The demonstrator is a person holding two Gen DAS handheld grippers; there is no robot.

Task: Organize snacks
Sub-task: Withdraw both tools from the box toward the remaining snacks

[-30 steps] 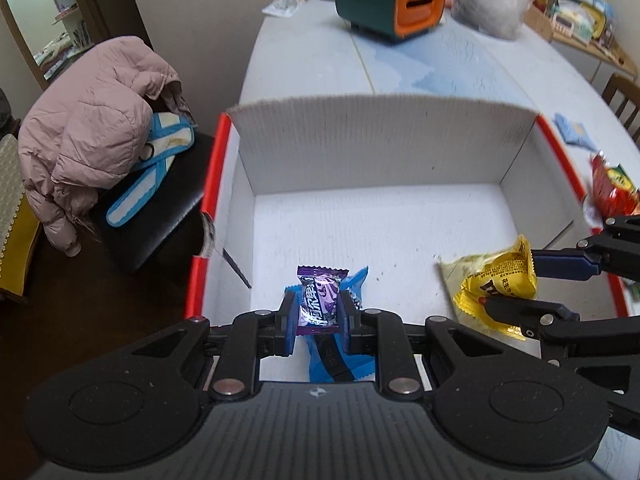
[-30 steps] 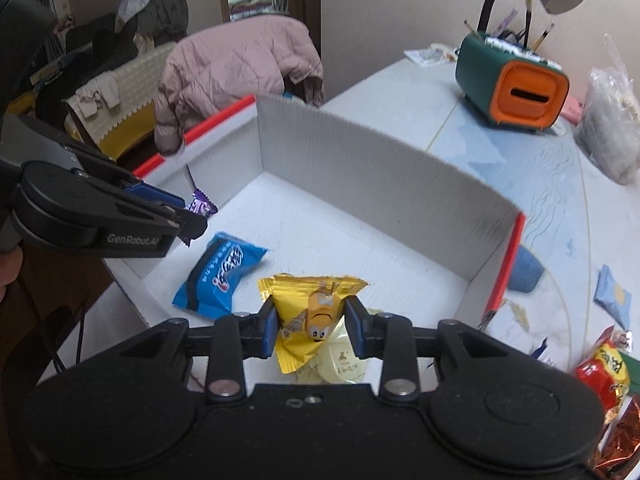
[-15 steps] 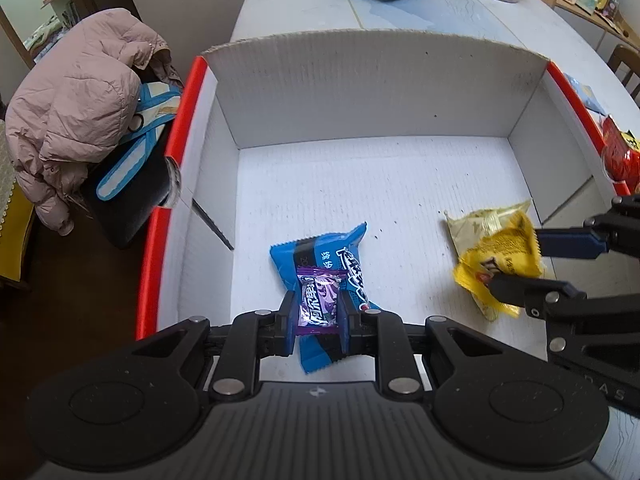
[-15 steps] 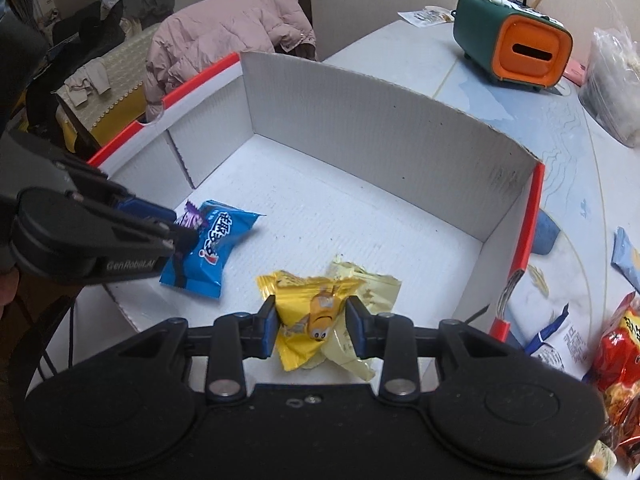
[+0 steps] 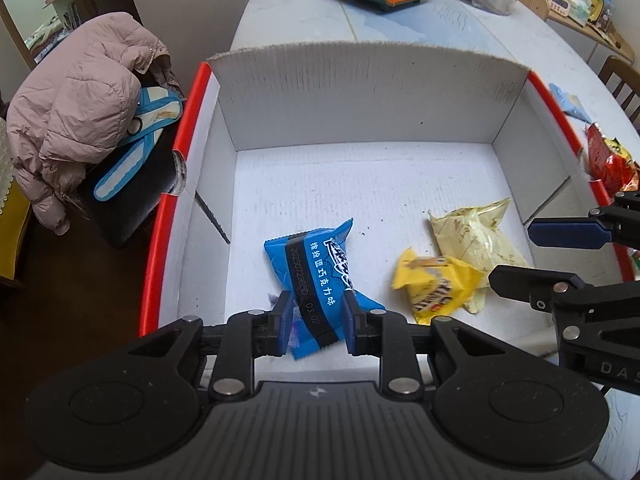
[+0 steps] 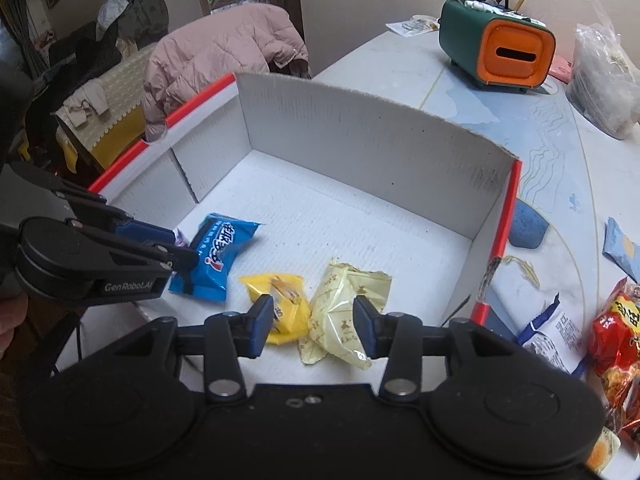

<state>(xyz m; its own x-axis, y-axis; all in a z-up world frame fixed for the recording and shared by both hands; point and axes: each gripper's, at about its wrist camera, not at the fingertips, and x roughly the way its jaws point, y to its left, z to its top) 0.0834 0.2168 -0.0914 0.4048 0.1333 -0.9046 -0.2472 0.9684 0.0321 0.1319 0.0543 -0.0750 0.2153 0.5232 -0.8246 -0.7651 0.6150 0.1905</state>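
Note:
A white cardboard box (image 5: 360, 92) with red edges holds a blue snack packet (image 5: 316, 268), a bright yellow packet (image 5: 436, 284) and a pale yellow packet (image 5: 476, 236) on its floor. My left gripper (image 5: 318, 320) hangs low over the blue packet, its jaws opening. A small purple candy (image 5: 295, 334) shows loose beside its left finger, with no pad pressing on it. My right gripper (image 6: 314, 322) is opening too. The bright yellow packet (image 6: 280, 300) lies free on the floor by its left finger, and the pale packet (image 6: 344, 312) lies between the fingers.
A green and orange desk holder (image 6: 496, 52) and a clear plastic bag (image 6: 604, 80) stand far back on the table. Red snack packets (image 6: 616, 328) and blue packets (image 6: 620, 248) lie right of the box. A pink jacket (image 5: 80, 120) covers a chair on the left.
Both grippers came down into the box and their jaws widened. The yellow packet dropped from the right gripper onto the floor; the purple candy slipped from between the left pads.

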